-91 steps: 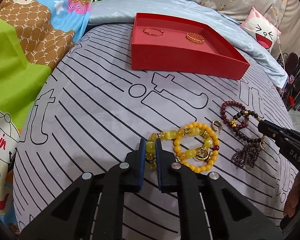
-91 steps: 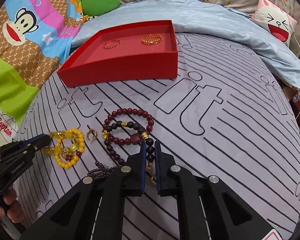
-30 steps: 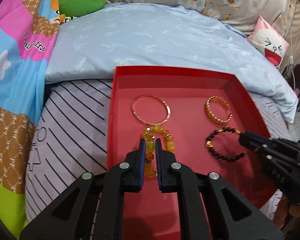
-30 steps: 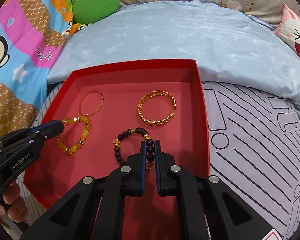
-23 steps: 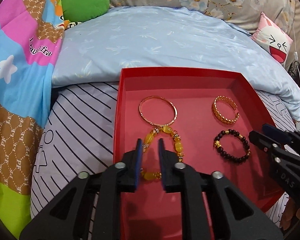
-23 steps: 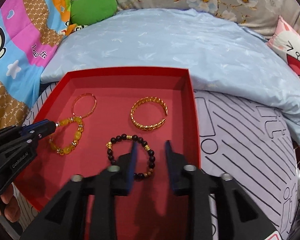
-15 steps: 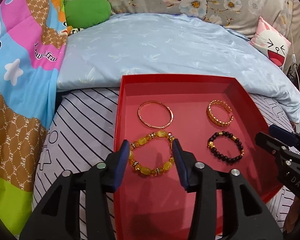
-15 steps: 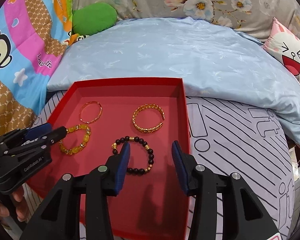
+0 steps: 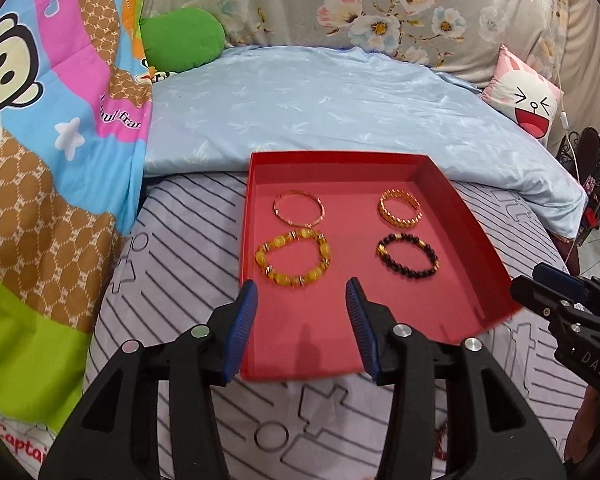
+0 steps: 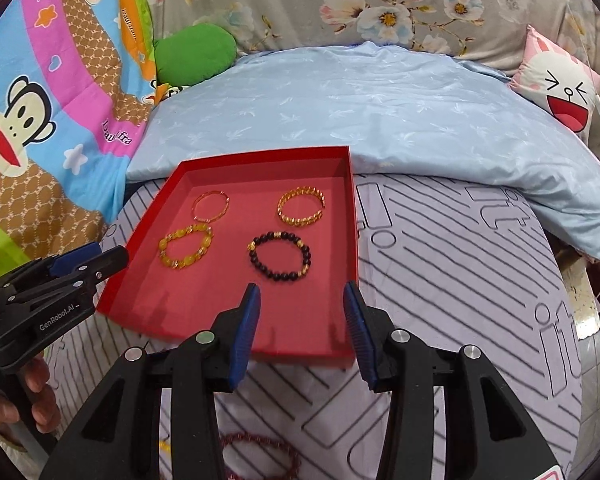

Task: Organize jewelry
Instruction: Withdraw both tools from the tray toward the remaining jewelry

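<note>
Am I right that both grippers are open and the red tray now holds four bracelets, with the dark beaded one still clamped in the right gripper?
Not quite. The dark beaded bracelet is not clamped: it lies free on the floor of the red tray, beyond the open right gripper, as the right wrist view shows. The rest holds: the left gripper is open too, and four bracelets are in the tray.

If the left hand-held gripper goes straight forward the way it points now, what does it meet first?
Probably the yellow bead bracelet in the red tray, just ahead of the open left hand-held gripper, though height above the tray is unclear.
</note>
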